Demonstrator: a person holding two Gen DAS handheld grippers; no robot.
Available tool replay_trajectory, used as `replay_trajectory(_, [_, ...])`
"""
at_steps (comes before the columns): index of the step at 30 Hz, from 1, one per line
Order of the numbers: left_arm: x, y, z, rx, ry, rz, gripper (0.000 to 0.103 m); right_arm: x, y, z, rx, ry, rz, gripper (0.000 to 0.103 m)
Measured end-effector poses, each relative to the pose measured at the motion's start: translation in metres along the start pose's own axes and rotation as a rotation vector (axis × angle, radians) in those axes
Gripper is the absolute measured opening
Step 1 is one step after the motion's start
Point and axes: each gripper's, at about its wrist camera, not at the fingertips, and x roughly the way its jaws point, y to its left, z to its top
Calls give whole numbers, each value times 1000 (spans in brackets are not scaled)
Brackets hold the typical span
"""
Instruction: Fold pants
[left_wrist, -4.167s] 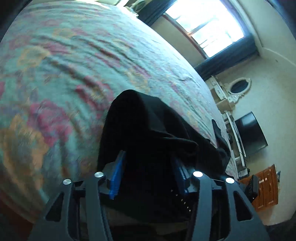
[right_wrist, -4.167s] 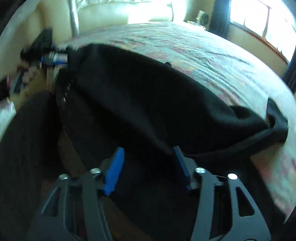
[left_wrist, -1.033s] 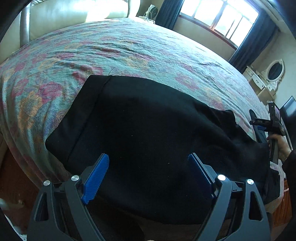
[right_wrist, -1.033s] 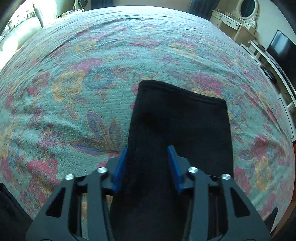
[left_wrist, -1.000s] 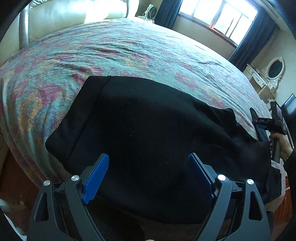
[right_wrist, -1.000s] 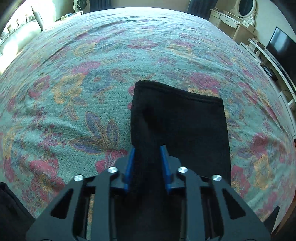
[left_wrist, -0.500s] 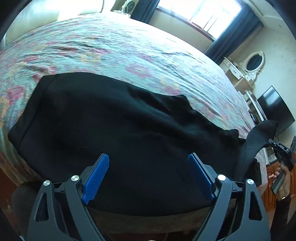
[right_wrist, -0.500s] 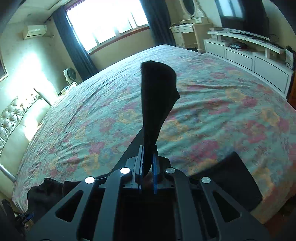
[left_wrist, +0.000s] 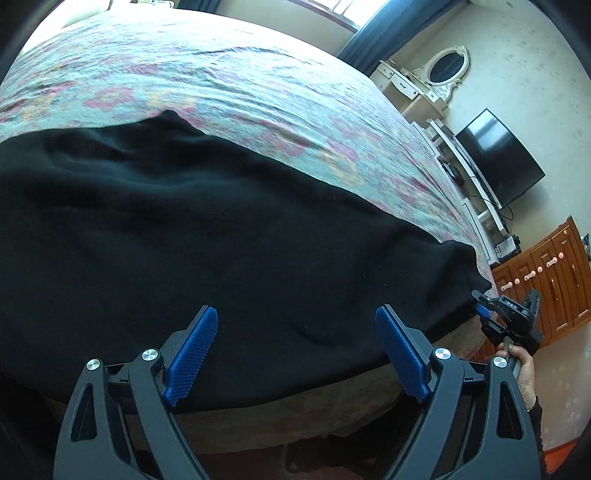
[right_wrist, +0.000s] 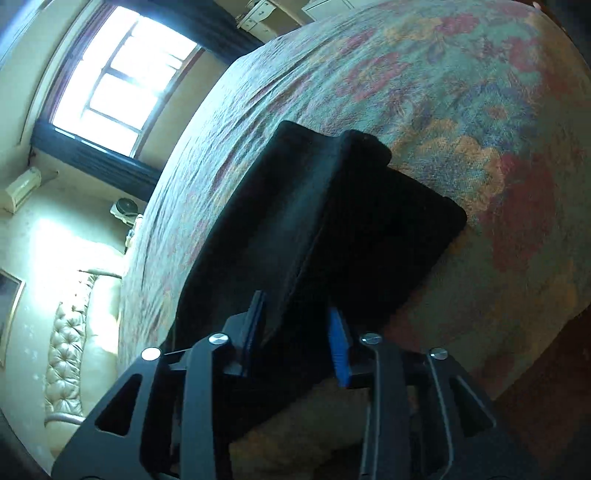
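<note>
Left wrist view shows the black pants (left_wrist: 207, 229) spread along the near edge of the bed (left_wrist: 258, 92), lying on a flowered bedspread of green, pink and orange. Their far corner reaches toward the right end of the bed, where the right gripper (left_wrist: 480, 306) sits at the cloth's tip, held by a hand (left_wrist: 521, 369) at the picture's right edge. The left gripper (left_wrist: 295, 354) hangs over the near hem with its blue pads spread wide and nothing pinched between them; the cloth lies beyond and below them.

From the right wrist view, the pants (right_wrist: 332, 229) show a leg end laid flat on the bedspread, with a raised fold running up its middle. The right gripper (right_wrist: 295, 339) has just been opening: its jaws stand partly apart, the black cloth lies between them, and the pads do not appear to press on it.

Beyond the bed stand a window (right_wrist: 122, 77) with dark curtains, a tufted cream headboard (right_wrist: 70, 354), a television (left_wrist: 498, 158) on the wall, an oval mirror (left_wrist: 447, 68) and a wooden cabinet (left_wrist: 546, 280).
</note>
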Motion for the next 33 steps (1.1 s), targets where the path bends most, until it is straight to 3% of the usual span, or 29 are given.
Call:
replay_trajectory(9, [39, -43, -17, -94, 64, -204, 86, 12, -12, 13, 100, -5, 92, 51])
replay_trajectory(11, [44, -46, -20, -117, 75, -229, 86, 15, -14, 17, 105, 5, 103, 44])
replay_trajectory(13, [50, -50, -20, -143, 80, -242, 86, 14, -15, 17, 87, 16, 88, 14])
replay_trajectory(14, [50, -51, -22, -153, 75, -248, 87, 14, -17, 17, 83, 21, 90, 12])
replay_trajectory(16, [47, -52, -26, -185, 71, -248, 87, 10, -20, 19, 81, 22, 97, 12])
replay_trajectory(20, [37, -58, -33, -242, 65, -344, 87, 1, -22, 21, 91, 21, 139, 11])
replay_trajectory(24, [45, -54, -35, -275, 117, -342, 87, -10, -22, 25, 95, 14, 181, 10])
replay_trajectory(29, [52, -48, -36, -380, 112, -357, 89, -19, -21, 31, 111, 12, 217, 9])
replay_trajectory(33, [44, -56, -41, -390, 134, -419, 89, -21, -26, 34, 141, 19, 250, 9])
